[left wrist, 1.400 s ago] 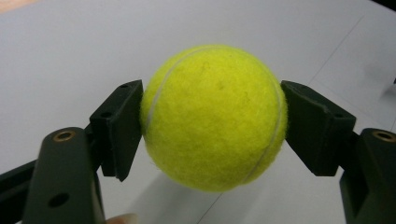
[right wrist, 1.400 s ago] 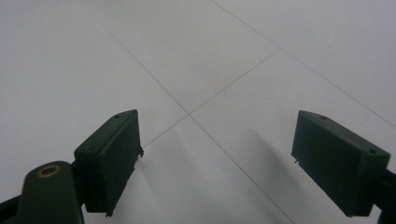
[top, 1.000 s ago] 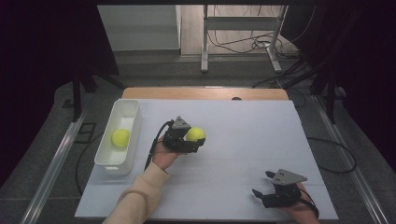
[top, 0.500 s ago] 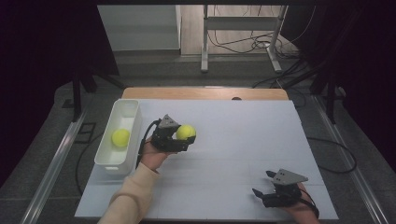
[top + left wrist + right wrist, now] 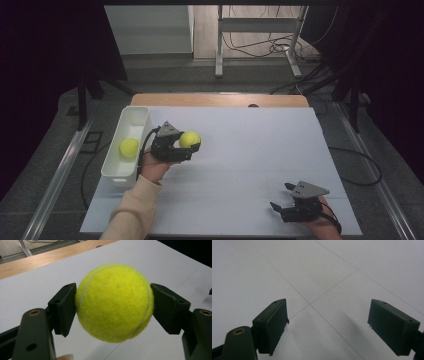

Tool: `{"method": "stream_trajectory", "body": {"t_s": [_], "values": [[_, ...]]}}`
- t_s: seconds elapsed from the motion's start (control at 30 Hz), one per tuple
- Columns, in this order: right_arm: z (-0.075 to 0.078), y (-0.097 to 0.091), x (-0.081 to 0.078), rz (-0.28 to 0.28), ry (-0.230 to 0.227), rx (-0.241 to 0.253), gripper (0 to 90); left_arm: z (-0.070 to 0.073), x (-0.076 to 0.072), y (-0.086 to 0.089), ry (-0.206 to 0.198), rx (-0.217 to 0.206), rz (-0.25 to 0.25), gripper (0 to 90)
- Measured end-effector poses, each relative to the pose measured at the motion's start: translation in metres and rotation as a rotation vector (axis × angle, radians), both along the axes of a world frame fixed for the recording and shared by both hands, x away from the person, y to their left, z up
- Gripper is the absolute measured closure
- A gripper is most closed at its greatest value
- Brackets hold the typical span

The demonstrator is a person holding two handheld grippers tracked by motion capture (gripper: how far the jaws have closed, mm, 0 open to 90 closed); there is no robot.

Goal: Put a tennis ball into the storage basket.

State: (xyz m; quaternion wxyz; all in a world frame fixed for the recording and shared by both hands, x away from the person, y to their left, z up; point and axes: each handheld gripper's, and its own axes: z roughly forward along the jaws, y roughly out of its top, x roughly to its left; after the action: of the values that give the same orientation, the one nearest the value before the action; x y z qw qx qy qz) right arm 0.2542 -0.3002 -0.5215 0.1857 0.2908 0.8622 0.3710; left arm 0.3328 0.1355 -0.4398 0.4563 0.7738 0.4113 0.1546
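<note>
While the person's 2 hands rest over the table:
Left gripper: clamped on a tennis ball, pads pressing both its sides, held above the white table.
Right gripper: jaws apart, nothing between them, well apart from the ball.
White bin: just beside the left gripper, holds a second tennis ball.

2 tennis balls, 1 bin.

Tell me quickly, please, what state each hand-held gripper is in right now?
Left hand-held gripper: closed on the fuzzy yellow-green tennis ball.
Right hand-held gripper: open, holding nothing, above the white table.
</note>
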Motion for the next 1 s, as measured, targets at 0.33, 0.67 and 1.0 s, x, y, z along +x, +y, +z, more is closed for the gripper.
{"method": "stream_trajectory", "body": {"t_s": [0.33,0.67,1.0], "values": [[0.000,0.000,0.000,-0.001,-0.001,0.000,16.8,0.004,-0.003,0.018,-0.010,-0.018,0.038,25.9],[0.000,0.000,0.000,0.000,-0.001,-0.001,16.8,0.010,-0.007,0.035,-0.026,-0.043,0.075,26.0],[0.000,0.000,0.000,-0.001,-0.001,-0.002,16.8,0.013,-0.011,0.055,-0.032,-0.065,0.122,25.9]]}}
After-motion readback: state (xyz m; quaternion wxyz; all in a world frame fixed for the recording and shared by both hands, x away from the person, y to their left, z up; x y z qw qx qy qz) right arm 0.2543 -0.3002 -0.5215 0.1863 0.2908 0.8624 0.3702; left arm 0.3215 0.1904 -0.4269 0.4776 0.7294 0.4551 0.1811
